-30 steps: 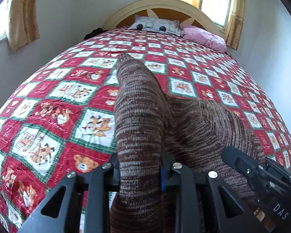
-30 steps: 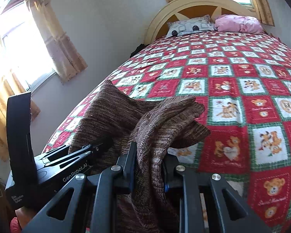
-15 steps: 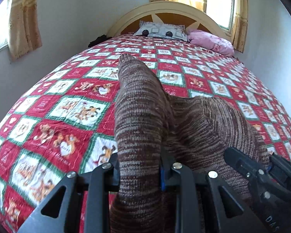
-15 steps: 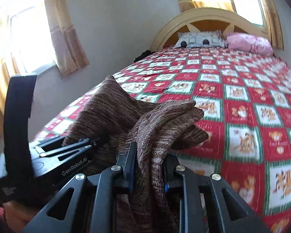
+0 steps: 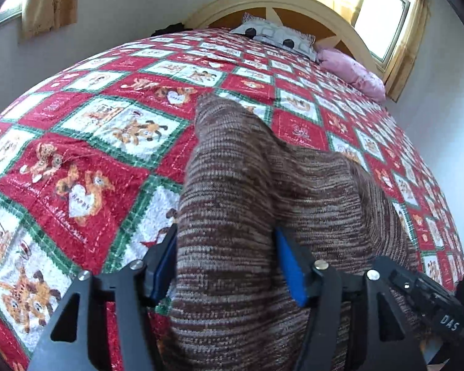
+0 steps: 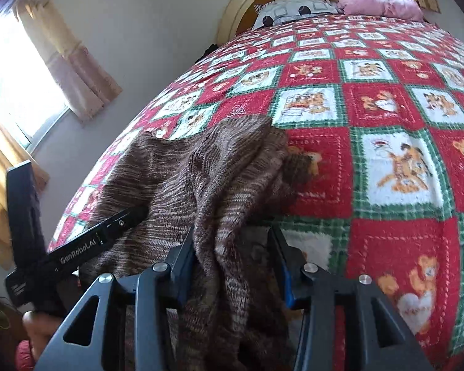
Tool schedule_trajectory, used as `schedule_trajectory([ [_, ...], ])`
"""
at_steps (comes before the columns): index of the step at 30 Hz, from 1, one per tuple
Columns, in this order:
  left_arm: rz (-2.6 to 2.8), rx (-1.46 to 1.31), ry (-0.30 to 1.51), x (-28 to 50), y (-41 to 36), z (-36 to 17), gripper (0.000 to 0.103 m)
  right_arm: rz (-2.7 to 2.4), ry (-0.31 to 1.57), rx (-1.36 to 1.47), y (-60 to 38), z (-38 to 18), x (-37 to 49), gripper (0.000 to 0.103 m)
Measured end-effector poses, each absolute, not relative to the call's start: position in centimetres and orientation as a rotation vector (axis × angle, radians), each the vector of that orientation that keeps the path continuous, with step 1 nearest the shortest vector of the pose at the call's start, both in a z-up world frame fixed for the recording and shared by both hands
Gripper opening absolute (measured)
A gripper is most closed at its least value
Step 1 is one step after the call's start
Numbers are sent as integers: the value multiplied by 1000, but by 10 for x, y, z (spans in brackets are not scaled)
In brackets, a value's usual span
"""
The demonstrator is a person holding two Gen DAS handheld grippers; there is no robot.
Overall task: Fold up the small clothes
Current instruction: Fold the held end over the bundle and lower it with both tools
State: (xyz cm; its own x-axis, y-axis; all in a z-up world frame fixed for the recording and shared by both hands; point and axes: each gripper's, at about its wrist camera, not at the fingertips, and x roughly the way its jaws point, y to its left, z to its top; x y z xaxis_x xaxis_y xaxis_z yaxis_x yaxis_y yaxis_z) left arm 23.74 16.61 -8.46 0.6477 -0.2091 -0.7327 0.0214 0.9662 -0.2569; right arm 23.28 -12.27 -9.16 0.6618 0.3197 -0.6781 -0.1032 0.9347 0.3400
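Observation:
A brown striped knitted garment (image 5: 247,170) lies bunched on the red, white and green teddy-bear quilt (image 5: 92,154). My left gripper (image 5: 225,247) straddles a thick fold of it. Its jaws are opening and the blue pads (image 5: 290,272) stand off the cloth. In the right wrist view the same garment (image 6: 207,170) drapes between the fingers of my right gripper (image 6: 232,241). Those jaws are opening too, with a dark gap beside the right pad. The left gripper's body (image 6: 77,247) sits at the left, held by a hand (image 6: 37,324).
The quilt (image 6: 386,108) stretches back to a cream arched headboard (image 5: 294,3), with a grey patterned pillow (image 5: 278,38) and a pink pillow (image 5: 352,72). Curtained windows sit on the left wall (image 6: 15,92) and behind the bed. The right gripper's body (image 5: 433,303) is close at the lower right.
Both grippers have sunk toward the quilt with the garment. Their jaws, clamped on the folds before, have spread apart, and the cloth now rests loosely between them.

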Motion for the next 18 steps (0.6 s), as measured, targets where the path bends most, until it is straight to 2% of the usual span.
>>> schedule_trajectory([
  [2, -107, -206, 855, 236, 161, -84, 70, 167, 717, 199, -118, -72, 221, 45],
  [3, -77, -186, 856, 236, 159, -84, 78, 139, 671, 152, -115, -62, 218, 40],
  [4, -45, -173, 858, 236, 158, -84, 87, 113, 631, 90, -108, -53, 216, 30],
  [6, 19, -155, 866, 236, 157, -84, 96, 102, 603, -17, -91, -40, 224, 22],
  [9, 31, -157, 872, 238, 160, -85, 98, 141, 639, -116, -63, -42, 249, 22],
  [13, 27, -165, 875, 240, 162, -86, 99, 79, 799, -116, -61, -85, 293, 19],
  [18, 35, -152, 882, 244, 160, -88, 101, 70, 785, -121, -70, -91, 304, 16],
])
